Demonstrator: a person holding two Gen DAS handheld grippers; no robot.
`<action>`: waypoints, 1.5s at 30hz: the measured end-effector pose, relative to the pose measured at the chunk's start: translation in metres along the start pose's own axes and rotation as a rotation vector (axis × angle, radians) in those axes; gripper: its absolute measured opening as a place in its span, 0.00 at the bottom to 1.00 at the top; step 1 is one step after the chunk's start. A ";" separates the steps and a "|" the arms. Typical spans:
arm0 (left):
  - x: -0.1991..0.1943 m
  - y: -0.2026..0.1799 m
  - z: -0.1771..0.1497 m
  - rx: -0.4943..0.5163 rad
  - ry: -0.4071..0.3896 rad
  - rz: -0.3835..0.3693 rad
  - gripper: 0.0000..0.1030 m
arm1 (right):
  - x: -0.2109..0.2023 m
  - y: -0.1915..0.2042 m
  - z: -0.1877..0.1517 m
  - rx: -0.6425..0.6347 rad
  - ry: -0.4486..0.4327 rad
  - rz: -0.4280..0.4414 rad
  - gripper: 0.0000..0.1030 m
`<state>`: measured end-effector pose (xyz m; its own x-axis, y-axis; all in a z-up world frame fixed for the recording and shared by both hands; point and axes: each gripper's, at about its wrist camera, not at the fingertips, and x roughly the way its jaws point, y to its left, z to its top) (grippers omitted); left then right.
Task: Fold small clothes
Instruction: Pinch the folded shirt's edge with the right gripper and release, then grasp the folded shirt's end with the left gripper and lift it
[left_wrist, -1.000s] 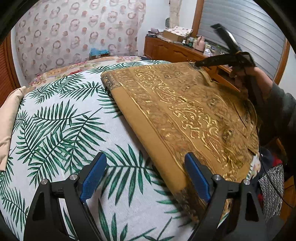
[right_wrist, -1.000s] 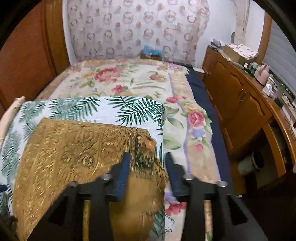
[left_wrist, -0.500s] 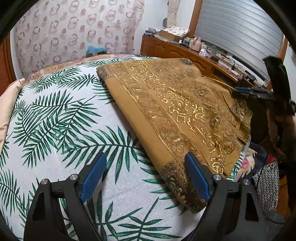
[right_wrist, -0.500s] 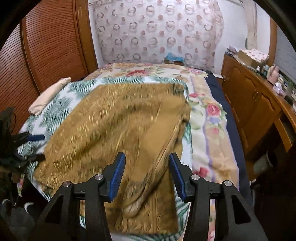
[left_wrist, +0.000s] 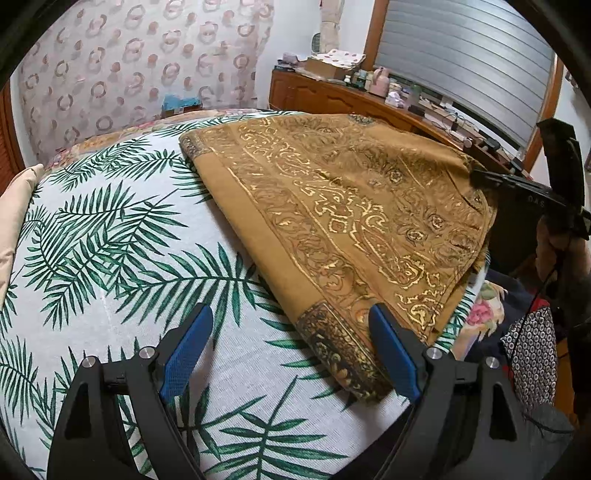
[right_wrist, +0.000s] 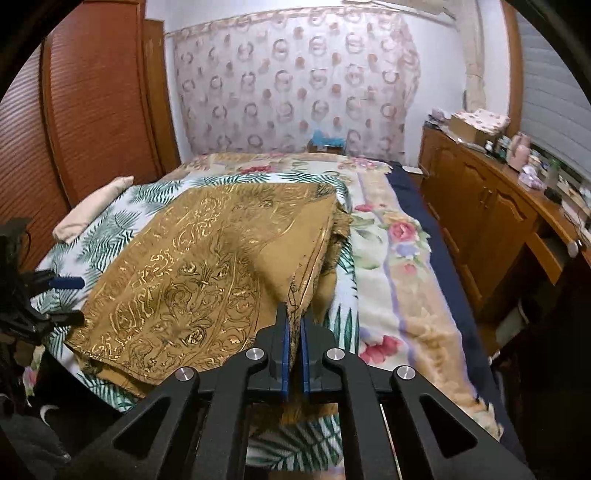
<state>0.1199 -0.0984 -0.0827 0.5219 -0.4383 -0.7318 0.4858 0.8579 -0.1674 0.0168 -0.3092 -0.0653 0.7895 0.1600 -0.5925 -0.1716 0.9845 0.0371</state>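
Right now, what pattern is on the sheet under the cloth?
Green palm fronds on white sheet, clearest in the left wrist view.

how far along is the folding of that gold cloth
Done: the cloth lies on the bed in layers, apparently already folded at least once. In hand: the right gripper is shut on one edge; the left gripper is open at the near corner. Left: further folds.
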 end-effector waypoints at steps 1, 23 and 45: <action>0.001 -0.001 -0.001 -0.001 0.006 -0.007 0.85 | 0.001 0.000 -0.005 0.016 0.004 0.006 0.04; -0.005 -0.021 -0.022 -0.007 0.039 -0.103 0.33 | 0.016 0.001 -0.010 0.049 0.039 -0.054 0.52; -0.034 -0.048 0.085 0.025 -0.158 -0.206 0.08 | -0.006 0.090 -0.029 -0.165 -0.015 0.142 0.66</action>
<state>0.1388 -0.1473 0.0062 0.5118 -0.6414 -0.5715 0.6093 0.7400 -0.2850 -0.0204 -0.2236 -0.0818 0.7590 0.2981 -0.5789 -0.3746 0.9271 -0.0138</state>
